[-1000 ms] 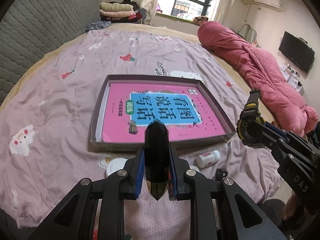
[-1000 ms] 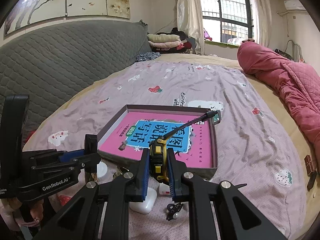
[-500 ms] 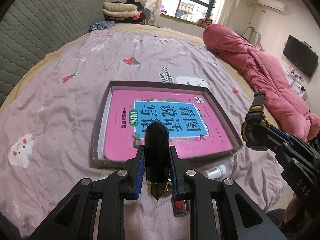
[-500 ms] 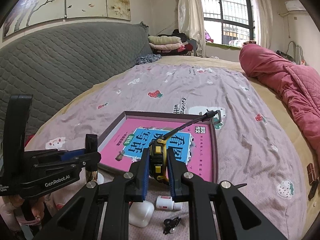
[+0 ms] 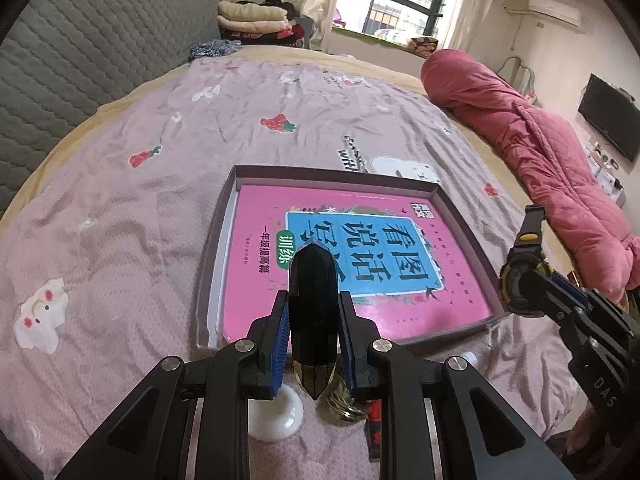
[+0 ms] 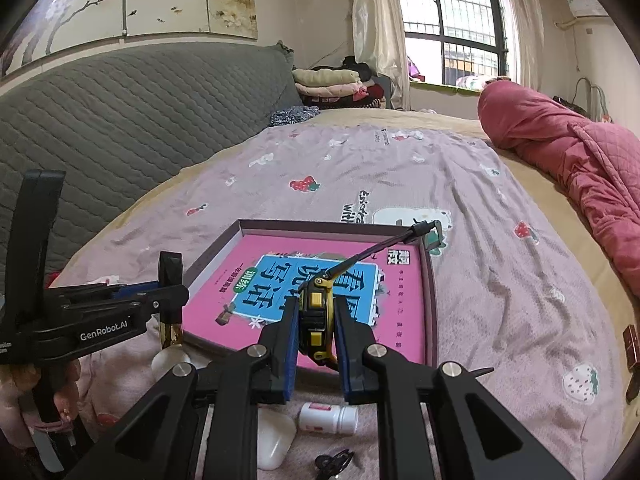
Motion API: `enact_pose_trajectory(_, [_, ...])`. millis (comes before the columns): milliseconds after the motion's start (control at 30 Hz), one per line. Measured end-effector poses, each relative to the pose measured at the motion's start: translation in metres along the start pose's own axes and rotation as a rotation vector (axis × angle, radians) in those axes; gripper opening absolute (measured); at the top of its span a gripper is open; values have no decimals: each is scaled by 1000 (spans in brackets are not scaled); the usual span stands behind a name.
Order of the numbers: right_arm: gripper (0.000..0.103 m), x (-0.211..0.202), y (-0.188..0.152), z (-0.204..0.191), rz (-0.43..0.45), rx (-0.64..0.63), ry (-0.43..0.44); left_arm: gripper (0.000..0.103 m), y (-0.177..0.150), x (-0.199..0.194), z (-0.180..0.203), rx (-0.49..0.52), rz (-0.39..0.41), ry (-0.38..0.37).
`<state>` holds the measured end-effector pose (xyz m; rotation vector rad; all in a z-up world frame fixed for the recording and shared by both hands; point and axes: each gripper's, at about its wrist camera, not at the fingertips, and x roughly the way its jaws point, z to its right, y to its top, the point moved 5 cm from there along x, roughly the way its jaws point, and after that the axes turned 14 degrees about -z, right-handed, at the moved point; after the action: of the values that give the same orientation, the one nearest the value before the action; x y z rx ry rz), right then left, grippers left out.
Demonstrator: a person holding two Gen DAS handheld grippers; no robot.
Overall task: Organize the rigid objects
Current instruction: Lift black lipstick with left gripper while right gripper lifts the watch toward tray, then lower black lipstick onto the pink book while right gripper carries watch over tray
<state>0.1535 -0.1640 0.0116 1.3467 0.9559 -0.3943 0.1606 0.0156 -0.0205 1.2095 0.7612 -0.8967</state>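
A shallow brown box (image 5: 218,240) (image 6: 430,300) lies on the purple bedspread with a pink book (image 5: 360,256) (image 6: 400,292) flat inside it. My left gripper (image 5: 313,320) (image 6: 170,292) is shut on a black faceted object with a gold lower end (image 5: 312,280) (image 6: 170,276), held over the box's near left edge. My right gripper (image 6: 316,320) (image 5: 520,284) is shut on a yellow and black tape measure (image 6: 316,312) (image 5: 520,272). Its blade sticks out over the book toward the box's far right corner.
In front of the box lie a white case (image 5: 276,416) (image 6: 276,440), a small white bottle (image 6: 328,416), black keys (image 6: 334,460) and a gold item (image 5: 344,404). A pink quilt (image 5: 540,160) runs along the right. A grey headboard (image 6: 120,120) stands left. Dark small items (image 6: 632,344) sit far right.
Both grippers have moved forward toward the box, each keeping its grip. The small items in front of the box have slid lower in both views.
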Motion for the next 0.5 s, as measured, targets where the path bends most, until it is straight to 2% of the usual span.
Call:
enact_pose_trajectory(300, [17,20,14,0,28,-47,-4,23,11,20,-3,14,-22,45])
enact_pose_trajectory(367, [17,28,16,1,26,-66,-29,23,13,25,-3,18,-26,53])
enact_pose_trajectory(500, [17,48,15,-2,13,-148,-134,23,16,36,-3,29,-36,67])
